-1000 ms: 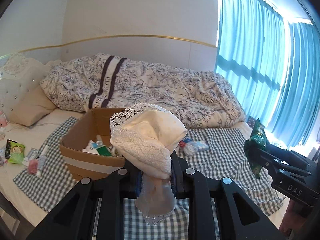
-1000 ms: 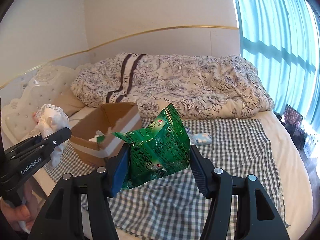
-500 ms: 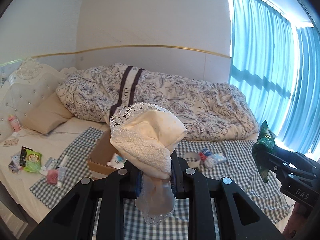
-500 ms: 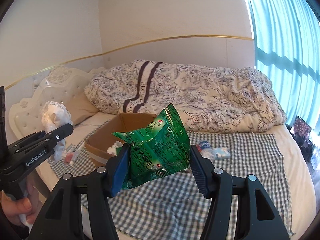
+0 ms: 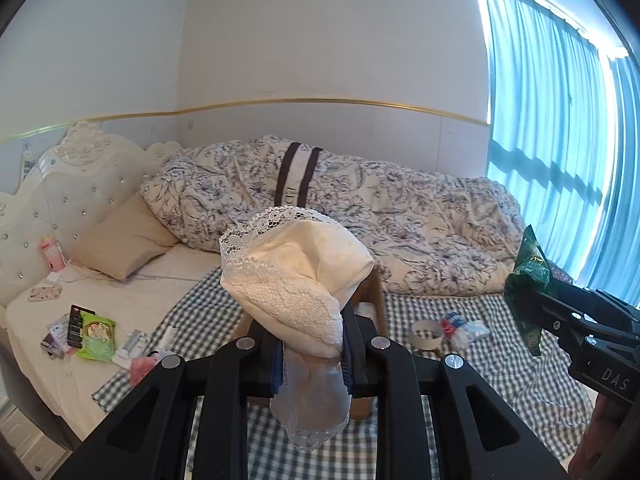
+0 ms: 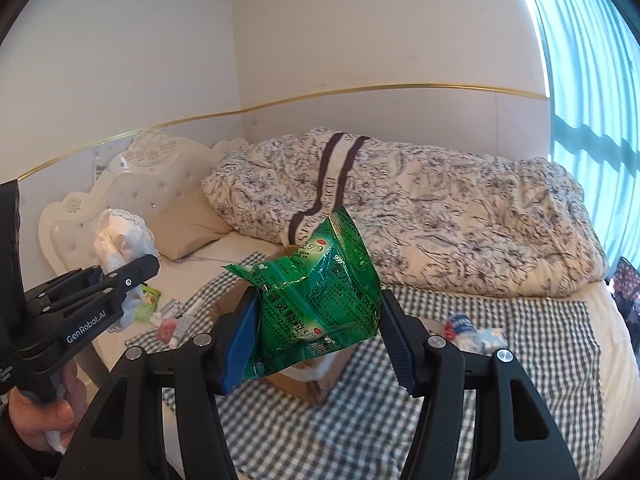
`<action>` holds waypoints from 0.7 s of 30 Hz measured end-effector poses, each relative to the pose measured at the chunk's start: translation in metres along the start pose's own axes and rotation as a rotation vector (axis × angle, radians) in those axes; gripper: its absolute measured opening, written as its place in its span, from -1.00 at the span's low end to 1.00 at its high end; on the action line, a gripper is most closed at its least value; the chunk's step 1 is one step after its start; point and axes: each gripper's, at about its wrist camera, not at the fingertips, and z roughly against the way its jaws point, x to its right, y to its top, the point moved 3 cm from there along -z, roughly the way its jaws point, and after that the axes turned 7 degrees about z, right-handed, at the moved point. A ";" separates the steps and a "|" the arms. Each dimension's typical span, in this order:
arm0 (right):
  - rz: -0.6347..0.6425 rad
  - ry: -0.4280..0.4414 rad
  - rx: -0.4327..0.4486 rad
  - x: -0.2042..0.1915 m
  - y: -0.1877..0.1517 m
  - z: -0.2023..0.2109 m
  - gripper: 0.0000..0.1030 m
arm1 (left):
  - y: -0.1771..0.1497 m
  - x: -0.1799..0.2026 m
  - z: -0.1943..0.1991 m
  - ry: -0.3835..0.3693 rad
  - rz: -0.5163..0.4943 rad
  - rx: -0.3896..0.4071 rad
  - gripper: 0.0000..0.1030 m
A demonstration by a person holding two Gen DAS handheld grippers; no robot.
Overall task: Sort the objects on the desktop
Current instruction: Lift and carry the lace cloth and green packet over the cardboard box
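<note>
Pinching a lace cloth in the left gripper and a green packet in the right gripper, honestly either floppy thing could slip and miss the cardboard box.

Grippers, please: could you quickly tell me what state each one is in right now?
Left gripper: shut on the lace cloth.
Right gripper: shut on the green packet.

"GenRobot.AI" in white on side of left gripper, at 9 o'clock in right wrist view. "DAS" on right gripper body, 4 o'clock in left wrist view. Green packet: "999", Chinese characters "感冒灵颗粒". Quilt stripe: "EDEN", rest of lettering unclear.
</note>
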 end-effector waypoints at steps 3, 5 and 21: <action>0.011 0.015 -0.002 -0.009 0.004 -0.011 0.13 | 0.004 -0.010 -0.005 0.011 0.007 0.002 -0.57; 0.014 0.025 -0.004 -0.013 0.007 -0.017 0.13 | 0.006 -0.016 -0.010 0.017 0.011 0.000 -0.57; 0.044 0.083 -0.075 -0.029 0.023 -0.096 0.13 | 0.016 -0.043 -0.069 0.023 0.009 -0.067 -0.57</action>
